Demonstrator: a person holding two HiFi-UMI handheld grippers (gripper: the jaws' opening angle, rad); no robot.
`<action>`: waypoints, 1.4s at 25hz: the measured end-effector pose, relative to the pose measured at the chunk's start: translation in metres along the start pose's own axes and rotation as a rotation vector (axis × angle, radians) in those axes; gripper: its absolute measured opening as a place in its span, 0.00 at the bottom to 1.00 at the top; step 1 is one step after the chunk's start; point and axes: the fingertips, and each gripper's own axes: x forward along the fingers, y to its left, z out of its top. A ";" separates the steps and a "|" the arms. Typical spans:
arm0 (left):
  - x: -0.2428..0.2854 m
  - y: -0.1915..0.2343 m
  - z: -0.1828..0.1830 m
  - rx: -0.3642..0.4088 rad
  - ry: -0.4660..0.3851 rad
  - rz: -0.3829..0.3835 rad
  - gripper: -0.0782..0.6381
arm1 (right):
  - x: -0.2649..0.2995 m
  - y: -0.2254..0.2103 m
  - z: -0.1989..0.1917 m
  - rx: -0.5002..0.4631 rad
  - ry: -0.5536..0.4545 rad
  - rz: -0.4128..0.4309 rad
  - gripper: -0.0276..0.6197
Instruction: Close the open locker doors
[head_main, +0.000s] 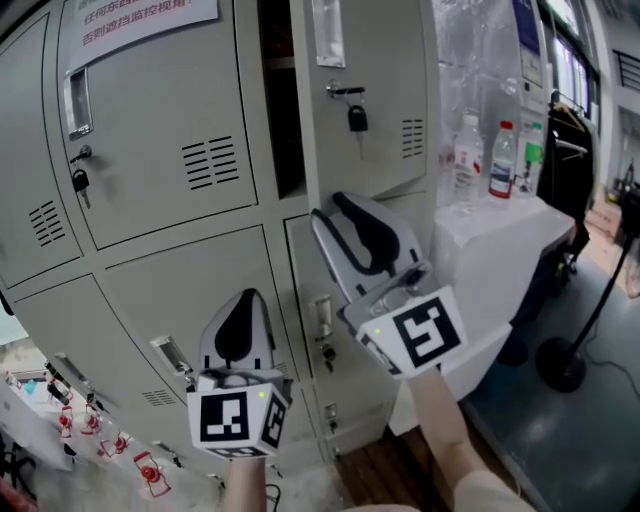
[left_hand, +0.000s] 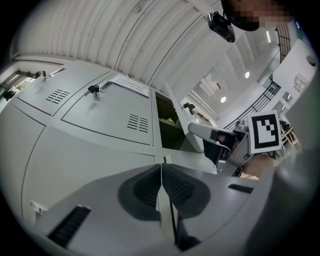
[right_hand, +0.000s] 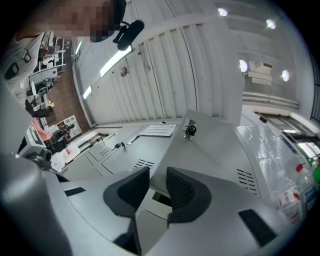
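Note:
A bank of grey lockers (head_main: 170, 290) fills the head view. One upper door (head_main: 375, 80) stands ajar with a padlock (head_main: 357, 118) hanging on it, and a dark opening (head_main: 283, 100) shows to its left. My right gripper (head_main: 338, 208) points up at that door's lower corner, jaws a little apart with nothing pressed between them. In the right gripper view the door (right_hand: 210, 145) rises just beyond the right gripper (right_hand: 157, 175). My left gripper (head_main: 243, 305) is shut and empty in front of a closed lower door. In the left gripper view the left gripper (left_hand: 161, 167) faces the same opening (left_hand: 167, 120).
A white counter (head_main: 520, 225) juts out right of the lockers with two plastic bottles (head_main: 467, 160) (head_main: 502, 160) on it. A stand with a round base (head_main: 562, 365) is on the floor at the right. Red-tagged keys (head_main: 150, 470) hang at the lower left. A paper notice (head_main: 140, 20) is on the upper-left door.

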 end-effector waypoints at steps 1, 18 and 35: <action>0.000 0.001 0.000 0.004 0.001 0.003 0.12 | 0.003 0.000 -0.002 0.003 -0.001 0.003 0.18; -0.008 0.038 0.007 0.044 0.005 0.092 0.12 | 0.041 -0.026 -0.058 0.052 0.037 -0.048 0.18; -0.015 0.052 -0.001 0.012 0.016 0.111 0.12 | 0.054 -0.031 -0.081 -0.070 0.101 -0.135 0.17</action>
